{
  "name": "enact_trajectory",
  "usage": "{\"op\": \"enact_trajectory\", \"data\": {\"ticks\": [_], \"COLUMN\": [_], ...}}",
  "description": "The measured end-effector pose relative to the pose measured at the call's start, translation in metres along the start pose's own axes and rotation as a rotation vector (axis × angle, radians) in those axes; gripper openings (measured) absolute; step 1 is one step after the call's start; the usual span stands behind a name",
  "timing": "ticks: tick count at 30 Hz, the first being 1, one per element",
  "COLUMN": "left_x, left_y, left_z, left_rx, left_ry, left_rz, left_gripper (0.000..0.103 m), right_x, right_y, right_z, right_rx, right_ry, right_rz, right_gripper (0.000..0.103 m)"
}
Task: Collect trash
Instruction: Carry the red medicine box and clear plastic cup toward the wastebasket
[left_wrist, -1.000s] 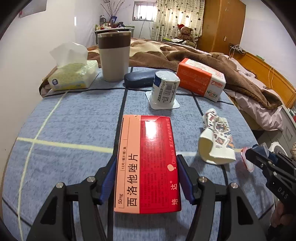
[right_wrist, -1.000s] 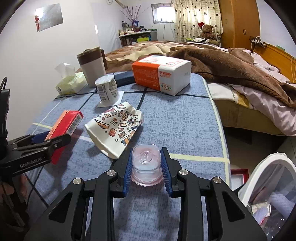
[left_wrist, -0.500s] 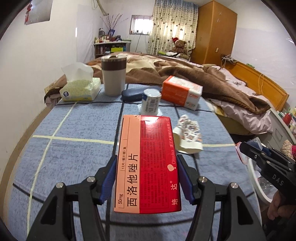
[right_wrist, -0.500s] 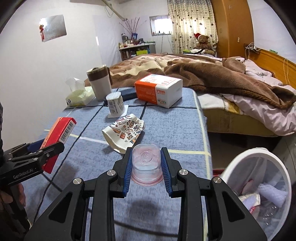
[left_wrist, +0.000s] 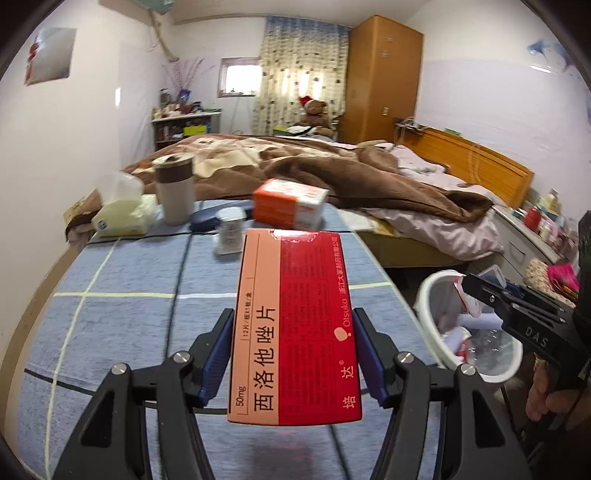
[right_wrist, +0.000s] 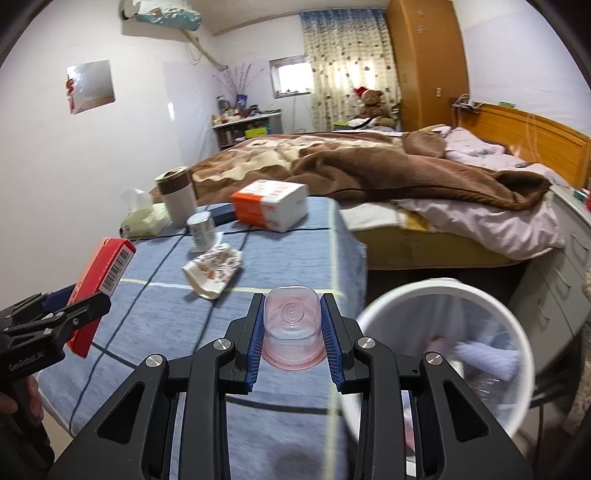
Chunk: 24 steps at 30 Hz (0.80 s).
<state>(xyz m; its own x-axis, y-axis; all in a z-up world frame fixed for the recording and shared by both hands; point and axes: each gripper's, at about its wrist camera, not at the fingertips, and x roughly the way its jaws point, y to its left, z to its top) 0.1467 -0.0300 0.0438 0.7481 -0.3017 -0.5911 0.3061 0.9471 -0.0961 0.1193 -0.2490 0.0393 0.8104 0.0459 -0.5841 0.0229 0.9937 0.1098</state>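
Observation:
My left gripper (left_wrist: 293, 354) is shut on a red and salmon medicine box (left_wrist: 295, 321), held up above the blue tablecloth (left_wrist: 129, 295); the same box (right_wrist: 101, 284) shows at the left of the right wrist view. My right gripper (right_wrist: 293, 339) is shut on a small clear pinkish plastic cup (right_wrist: 291, 326), near the table's right edge. A white trash bin (right_wrist: 443, 347) with a liner and rubbish stands on the floor to the right, also seen as the bin (left_wrist: 469, 328) in the left wrist view. A crumpled patterned paper cup (right_wrist: 214, 269) and a small yogurt cup (right_wrist: 201, 230) lie on the table.
At the table's far end stand a tissue pack (left_wrist: 122, 218), a brown-lidded tumbler (left_wrist: 173, 192), a dark case (left_wrist: 205, 219) and an orange and white box (left_wrist: 290, 206). A bed (right_wrist: 406, 177) with a brown blanket lies beyond, drawers (right_wrist: 557, 280) at right.
Both grippers have risen and pulled back from the table with their loads. The trash bin has come into view at the right. The grips have not changed.

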Motion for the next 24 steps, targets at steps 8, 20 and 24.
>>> {"op": "enact_trajectory", "data": {"ticks": [8, 20, 24], "left_x": [0.009, 0.043, 0.054], "left_y": [-0.074, -0.175, -0.197], "left_z": [0.005, 0.003, -0.003], "left_rx": [0.120, 0.256, 0.282], "left_ry": [0.000, 0.069, 0.098], "left_rz": [-0.123, -0.287, -0.310], "left_gripper": [0.064, 0.064, 0.064], "right_x": [-0.027, -0.030, -0.028], "right_y": [-0.054, -0.125, -0.143], "right_z": [-0.004, -0.011, -0.015], "right_rx": [0.053, 0.124, 0.138], "right_ry": [-0.017, 0.033, 0.060], "right_rz": [-0.094, -0.176, -0.189], "right_gripper": [0.031, 0.031, 0.031]}}
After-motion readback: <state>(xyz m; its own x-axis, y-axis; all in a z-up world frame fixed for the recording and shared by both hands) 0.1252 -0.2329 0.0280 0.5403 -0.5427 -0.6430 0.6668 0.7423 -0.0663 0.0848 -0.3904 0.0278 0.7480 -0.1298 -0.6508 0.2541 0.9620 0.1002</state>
